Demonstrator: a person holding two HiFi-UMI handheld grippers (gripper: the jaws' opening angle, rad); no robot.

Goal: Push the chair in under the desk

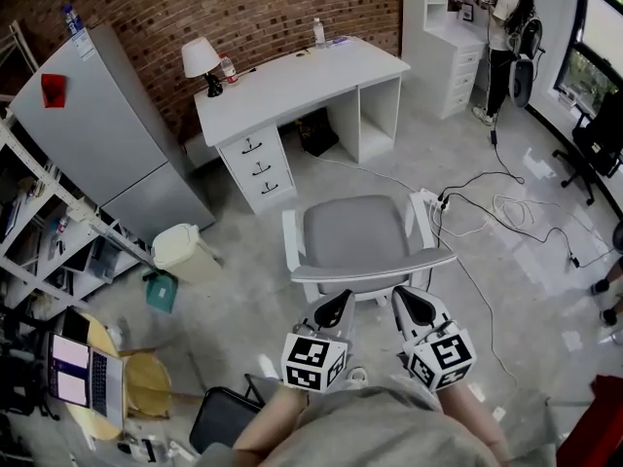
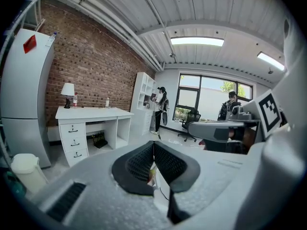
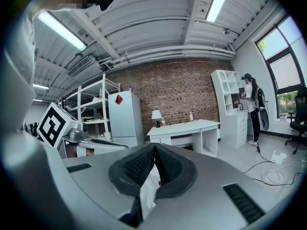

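Note:
A chair (image 1: 355, 233) with a grey seat and a white frame stands on the floor a short way in front of the white desk (image 1: 302, 81), its backrest rail (image 1: 375, 266) nearest me. My left gripper (image 1: 342, 297) and right gripper (image 1: 400, 292) are side by side just behind that rail, both shut with nothing between the jaws. I cannot tell whether the tips touch the rail. In the left gripper view the shut left gripper (image 2: 153, 144) points toward the desk (image 2: 91, 115). The right gripper (image 3: 154, 146) is likewise shut, facing the desk (image 3: 184, 127).
The desk's knee space (image 1: 321, 129) holds a dark bag. A lamp (image 1: 201, 61) stands on the desk. A grey fridge (image 1: 97, 129) and a pale bin (image 1: 182, 248) are at left. Cables (image 1: 496, 207) trail over the floor at right. A person (image 1: 506, 27) stands by white shelves.

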